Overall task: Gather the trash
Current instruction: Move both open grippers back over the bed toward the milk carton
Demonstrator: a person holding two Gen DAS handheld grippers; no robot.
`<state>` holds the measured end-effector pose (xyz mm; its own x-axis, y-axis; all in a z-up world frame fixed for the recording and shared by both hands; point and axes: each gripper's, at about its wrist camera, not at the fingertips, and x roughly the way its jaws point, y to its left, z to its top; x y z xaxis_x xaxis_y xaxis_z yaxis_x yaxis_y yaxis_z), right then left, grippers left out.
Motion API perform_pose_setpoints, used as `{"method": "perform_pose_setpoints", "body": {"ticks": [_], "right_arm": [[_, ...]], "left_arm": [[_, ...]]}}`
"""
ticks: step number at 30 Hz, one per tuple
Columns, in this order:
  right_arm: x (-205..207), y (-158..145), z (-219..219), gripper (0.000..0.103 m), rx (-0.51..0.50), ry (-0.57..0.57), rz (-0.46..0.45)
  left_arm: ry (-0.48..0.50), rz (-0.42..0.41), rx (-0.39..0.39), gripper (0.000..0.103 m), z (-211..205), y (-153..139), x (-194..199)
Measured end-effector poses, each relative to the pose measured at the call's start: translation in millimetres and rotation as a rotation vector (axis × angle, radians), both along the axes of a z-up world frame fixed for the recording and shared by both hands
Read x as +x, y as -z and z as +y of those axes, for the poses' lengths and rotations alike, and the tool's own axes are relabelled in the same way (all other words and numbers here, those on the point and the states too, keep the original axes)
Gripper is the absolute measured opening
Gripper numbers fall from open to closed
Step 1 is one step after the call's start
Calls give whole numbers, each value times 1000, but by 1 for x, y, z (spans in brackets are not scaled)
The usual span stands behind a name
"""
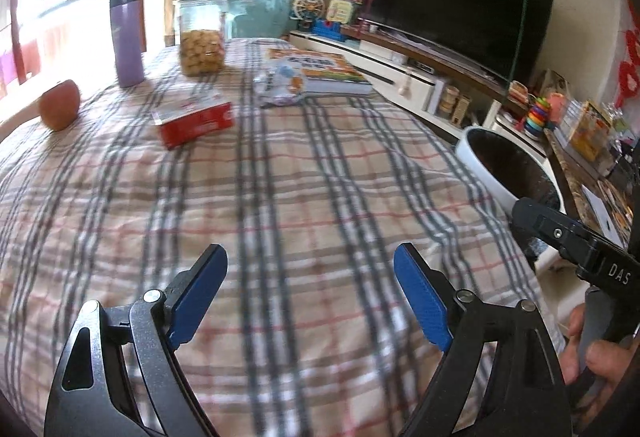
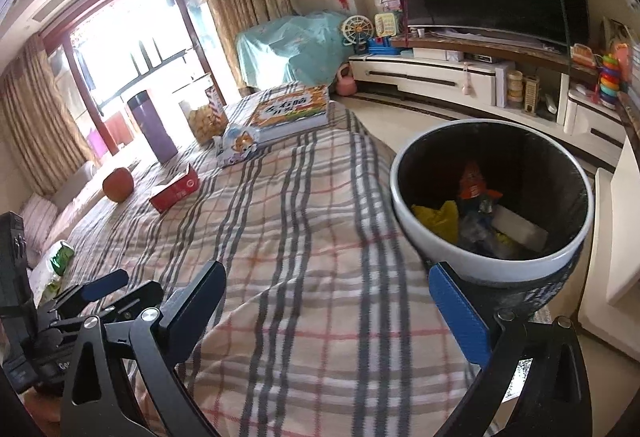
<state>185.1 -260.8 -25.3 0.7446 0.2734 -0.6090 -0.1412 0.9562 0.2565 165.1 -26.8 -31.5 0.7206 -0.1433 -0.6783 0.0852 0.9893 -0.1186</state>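
Over the near edge of the plaid cloth (image 1: 304, 197) both grippers hang with nothing in them. The left gripper (image 1: 310, 293) has its blue pads spread wide above bare cloth; the right gripper (image 2: 328, 309) stands wider still, one finger over the cloth, the other in front of the bin's lower wall.

Just beside the table's right edge stands the white bin (image 2: 404, 197), lined in black. In it lie a yellow wrapper (image 2: 438, 219), an orange packet (image 2: 472, 183), something white and flat (image 2: 520, 227) and some clear plastic. In the left view the right gripper's black body crosses in front of the bin's rim, with fingers of a hand (image 1: 600, 353) on its handle at the lower right.

Farther up the cloth a red box (image 1: 196, 123) lies open, an apple (image 1: 60, 104) to its left. Beyond it sits a crumpled snack bag (image 1: 282, 85), touching a picture book (image 1: 320, 71). At the far end stand a purple flask (image 1: 127, 37) and a jar of biscuits (image 1: 201, 37). In the right view a green wrapper (image 2: 60, 257) shows at the left, off the cloth.
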Motion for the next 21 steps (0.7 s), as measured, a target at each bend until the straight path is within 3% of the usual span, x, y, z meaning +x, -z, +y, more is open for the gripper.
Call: {"method": "perform_pose_setpoints", "body": {"ticks": [10, 21], "right_arm": [[10, 4, 32, 102, -33, -57, 0], [39, 10, 61, 102, 5, -110, 43]], "left_arm": [[-68, 3, 4, 88, 33, 7, -2], [-115, 37, 19, 88, 62, 18, 9]]}}
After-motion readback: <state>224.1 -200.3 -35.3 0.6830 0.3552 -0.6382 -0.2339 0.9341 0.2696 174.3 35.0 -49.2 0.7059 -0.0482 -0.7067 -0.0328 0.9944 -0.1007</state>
